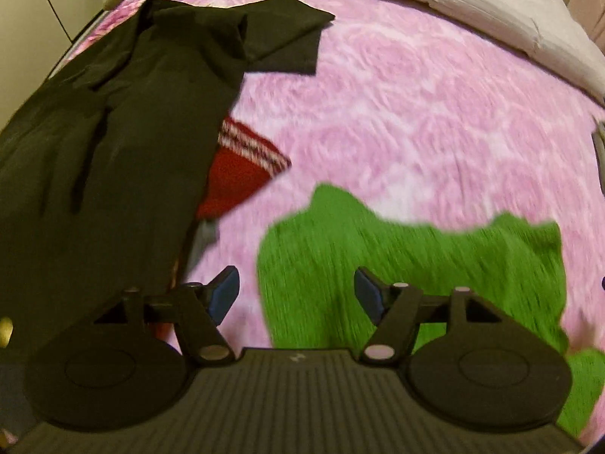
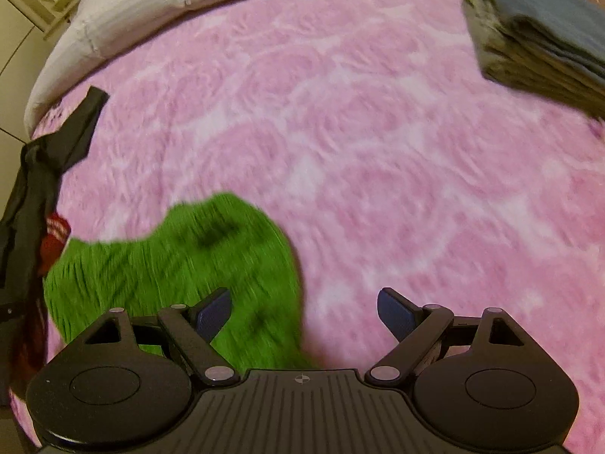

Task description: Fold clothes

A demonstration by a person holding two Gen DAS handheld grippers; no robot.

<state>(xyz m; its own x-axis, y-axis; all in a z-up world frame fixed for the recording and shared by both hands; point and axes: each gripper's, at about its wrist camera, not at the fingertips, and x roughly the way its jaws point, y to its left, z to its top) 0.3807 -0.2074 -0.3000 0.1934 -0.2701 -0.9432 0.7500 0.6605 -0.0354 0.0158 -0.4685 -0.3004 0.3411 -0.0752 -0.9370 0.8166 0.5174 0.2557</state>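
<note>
Your left gripper [image 1: 297, 295] stands wide with nothing between its pads; the green garment [image 1: 416, 265] lies crumpled on the pink blanket [image 1: 416, 113], spreading from twelve to three o'clock of it. Your right gripper [image 2: 304, 312] is wide and empty too, the green garment [image 2: 189, 265] at its ten o'clock.

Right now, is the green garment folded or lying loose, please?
Loose: the green garment lies crumpled on the pink blanket, its edges wavy and irregular.
</note>
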